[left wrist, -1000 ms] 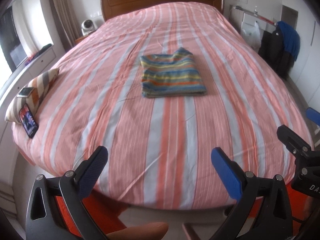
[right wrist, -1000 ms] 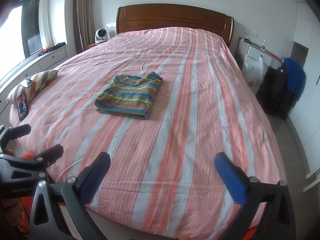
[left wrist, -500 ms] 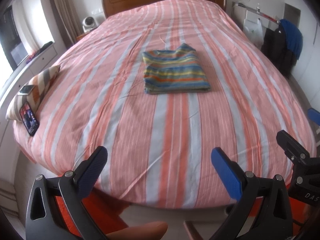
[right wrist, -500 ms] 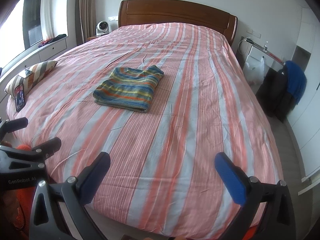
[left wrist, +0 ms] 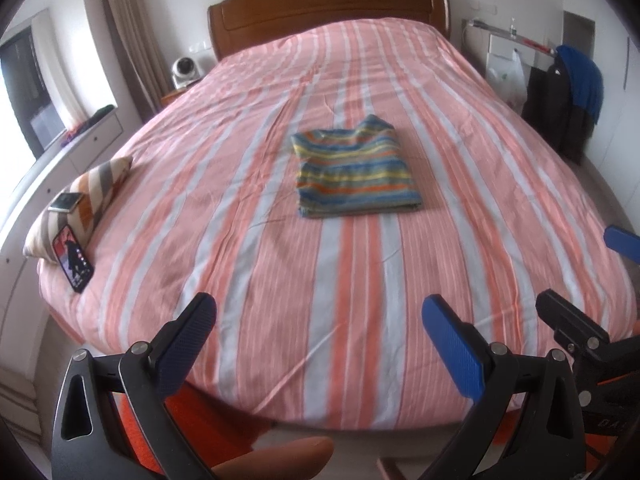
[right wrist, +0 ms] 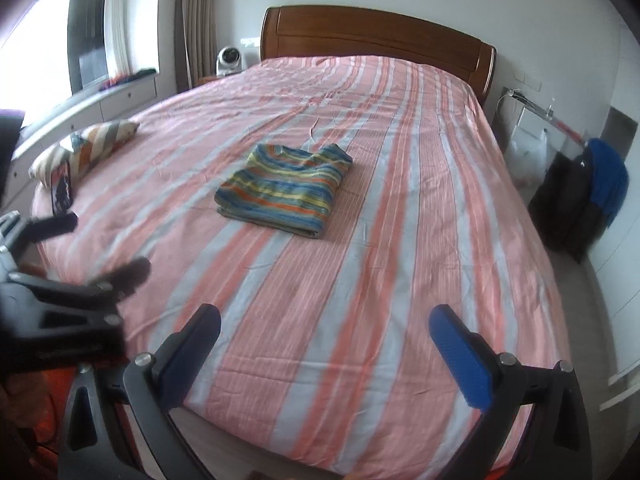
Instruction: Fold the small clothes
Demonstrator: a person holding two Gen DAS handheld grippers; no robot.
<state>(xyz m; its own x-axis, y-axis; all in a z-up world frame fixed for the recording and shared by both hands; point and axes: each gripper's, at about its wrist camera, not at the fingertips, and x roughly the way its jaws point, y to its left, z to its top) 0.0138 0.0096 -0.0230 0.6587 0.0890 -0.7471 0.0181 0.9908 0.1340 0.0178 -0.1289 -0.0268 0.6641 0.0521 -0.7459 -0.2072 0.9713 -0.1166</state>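
A small striped garment (left wrist: 354, 170) (right wrist: 284, 190), in blue, yellow and orange bands, lies folded into a neat rectangle in the middle of the bed (left wrist: 256, 280) (right wrist: 400, 280). My left gripper (left wrist: 318, 334) hangs open over the bed's foot edge, well short of the garment, with nothing between its blue pads. My right gripper (right wrist: 324, 340) is open too and holds nothing, over the foot end to the right of the left one. The left gripper also shows blurred at the left edge of the right wrist view.
A striped cushion (left wrist: 86, 196) with two phones (left wrist: 72, 258) on and against it sits at the bed's left edge. Wooden headboard (left wrist: 328, 4) at the far end. Dark and blue clothes (left wrist: 568, 96) hang right of the bed. An orange seat (left wrist: 208, 412) is below the grippers.
Both cameras have tilted up and shifted, so the folded garment sits lower in each view. The left gripper has moved in the right wrist view. Both grippers stay open; the garment has not moved.
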